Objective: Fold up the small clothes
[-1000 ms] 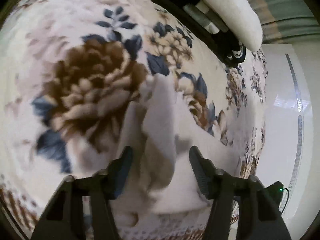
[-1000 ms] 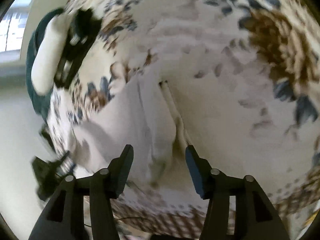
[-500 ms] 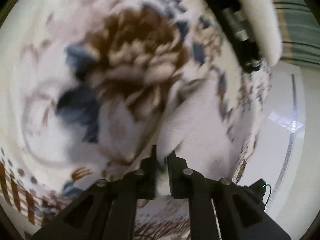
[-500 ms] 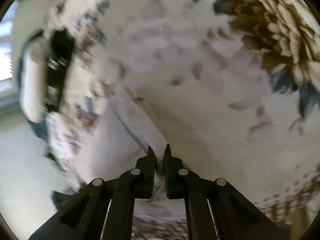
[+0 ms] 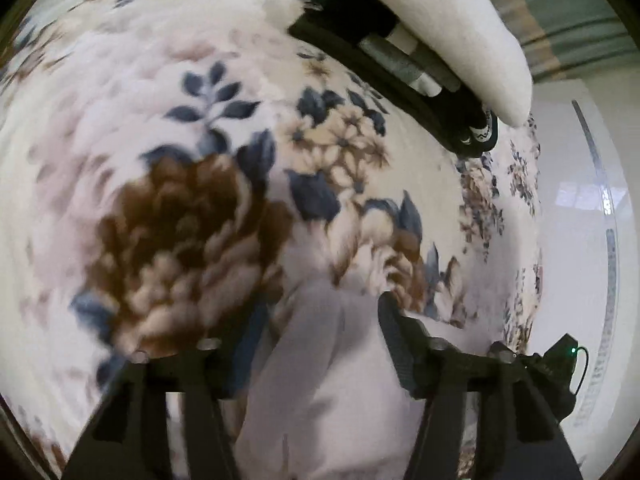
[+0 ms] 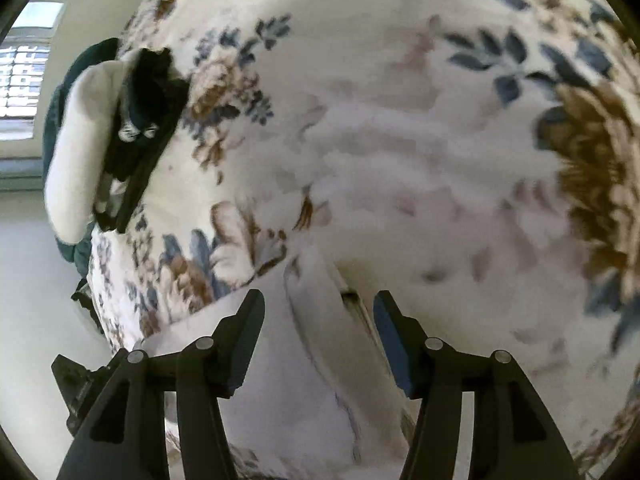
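A small white garment (image 5: 320,368) lies on a floral blanket (image 5: 180,128) near its front edge. My left gripper (image 5: 320,320) is open, its fingers on either side of the garment's top end. In the right wrist view the same white garment (image 6: 316,360) lies flat with a folded hem edge showing. My right gripper (image 6: 320,316) is open and straddles that edge just above the cloth.
A stack of folded clothes, black (image 5: 400,60) under white (image 5: 440,20), sits at the blanket's far edge; it also shows in the right wrist view (image 6: 136,120). White floor (image 5: 580,240) lies beyond the blanket's right edge. A black device with a green light (image 5: 560,356) sits there.
Both grippers were shut on the white garment half a second ago. Both have opened and let it go, and it now lies flat on the blanket.
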`<state>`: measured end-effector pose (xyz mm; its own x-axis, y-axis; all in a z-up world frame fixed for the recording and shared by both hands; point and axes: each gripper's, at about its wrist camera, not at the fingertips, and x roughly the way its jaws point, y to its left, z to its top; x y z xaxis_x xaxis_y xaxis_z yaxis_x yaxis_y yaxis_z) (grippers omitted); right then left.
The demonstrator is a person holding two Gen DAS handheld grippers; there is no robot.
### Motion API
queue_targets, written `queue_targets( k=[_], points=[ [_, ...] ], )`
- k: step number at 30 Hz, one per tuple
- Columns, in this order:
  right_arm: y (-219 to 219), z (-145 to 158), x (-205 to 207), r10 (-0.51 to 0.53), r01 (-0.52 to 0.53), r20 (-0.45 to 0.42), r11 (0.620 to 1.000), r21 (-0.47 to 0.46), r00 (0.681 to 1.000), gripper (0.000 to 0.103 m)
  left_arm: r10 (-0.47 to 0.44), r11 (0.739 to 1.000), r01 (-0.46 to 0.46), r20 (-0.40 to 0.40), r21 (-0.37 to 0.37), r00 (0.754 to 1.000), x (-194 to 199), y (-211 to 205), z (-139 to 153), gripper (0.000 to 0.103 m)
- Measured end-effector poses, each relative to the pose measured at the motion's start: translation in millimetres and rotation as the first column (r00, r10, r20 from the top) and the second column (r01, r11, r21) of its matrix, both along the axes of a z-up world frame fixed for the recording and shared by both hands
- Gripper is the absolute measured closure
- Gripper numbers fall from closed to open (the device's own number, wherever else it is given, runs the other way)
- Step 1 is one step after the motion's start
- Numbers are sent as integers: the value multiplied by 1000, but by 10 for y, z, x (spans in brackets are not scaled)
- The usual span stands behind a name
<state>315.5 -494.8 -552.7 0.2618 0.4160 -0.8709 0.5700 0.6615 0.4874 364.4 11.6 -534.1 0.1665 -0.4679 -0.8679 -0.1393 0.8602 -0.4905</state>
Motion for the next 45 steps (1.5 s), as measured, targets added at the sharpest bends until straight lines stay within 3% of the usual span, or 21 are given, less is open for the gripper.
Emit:
queue_targets(
  k=[1, 2, 5, 10, 13, 15, 17, 18, 20, 24, 25, 27, 28, 29, 30, 31, 37, 45],
  points=[
    [14, -38, 29, -3, 3, -1, 1000, 1, 1000, 64, -6, 1000, 6, -12, 21, 1000, 18, -8, -42, 94],
    [29, -74, 36, -4, 4, -4, 1000, -4, 1000, 87, -2, 1000, 2, -11, 28, 1000, 21, 11, -72, 94],
    [-8, -109, 27, -23, 23, 9, 1000, -15, 1000, 92, 34, 999, -34, -17, 14, 999, -2, 170, -172, 94],
    [-52, -267, 5, -36, 37, -23, 999, 27, 999, 93, 72, 996, -74, -54, -49, 996, -82, 327, -310, 92],
    [-123, -242, 8, -40, 44, -31, 993, 109, 999, 83, 90, 979, -103, -82, -179, 993, -109, 443, -275, 79],
    [-194, -194, -30, -37, 40, -17, 988, 150, 999, 54, 104, 966, -122, -90, -229, 991, -156, 537, -268, 44],
    [-267, -194, -99, -15, 16, -9, 984, 179, 1000, 40, 112, 955, -133, -94, -265, 989, -263, 648, -324, 40],
    [-284, -238, -125, 2, 2, -17, 979, 204, 1000, 34, 103, 955, -130, -113, -267, 988, -293, 674, -369, 40],
    [-288, -414, -194, 40, -24, -51, 959, 282, 998, 33, 70, 946, -119, -167, -302, 984, -366, 666, -547, 40],
    [-149, -796, -297, 79, -32, -78, 876, 482, 994, 33, 29, 904, -115, -211, -411, 977, -383, 496, -736, 40],
    [-101, -883, -311, 73, -20, -82, 854, 520, 994, 33, 16, 903, -106, -215, -416, 976, -372, 415, -762, 40],
    [-50, -937, -313, 54, -4, -76, 845, 535, 996, 33, 8, 920, -82, -190, -384, 982, -356, 324, -711, 45],
    [-42, -931, -315, 37, 6, -70, 846, 533, 997, 34, 0, 932, -61, -167, -358, 986, -348, 263, -651, 55],
    [-30, -909, -316, 20, 13, -55, 847, 532, 998, 39, -5, 935, -52, -159, -350, 987, -345, 228, -620, 89],
    [-11, -877, -316, 17, 9, -46, 853, 522, 999, 67, -4, 939, -48, -152, -342, 988, -351, 218, -578, 90],
    [6, -847, -319, 12, 11, -41, 856, 517, 999, 79, 7, 942, -54, -143, -332, 990, -358, 224, -525, 90],
    [93, -437, -292, -4, 6, -6, 883, 469, 1000, 85, -7, 940, -30, -106, -339, 994, -333, 258, -166, 90],
    [322, 639, 230, 3, -57, 126, 900, 432, 992, 85, 7, 936, -5, 3, -353, 1000, 112, 521, 706, 90]
  ],
)
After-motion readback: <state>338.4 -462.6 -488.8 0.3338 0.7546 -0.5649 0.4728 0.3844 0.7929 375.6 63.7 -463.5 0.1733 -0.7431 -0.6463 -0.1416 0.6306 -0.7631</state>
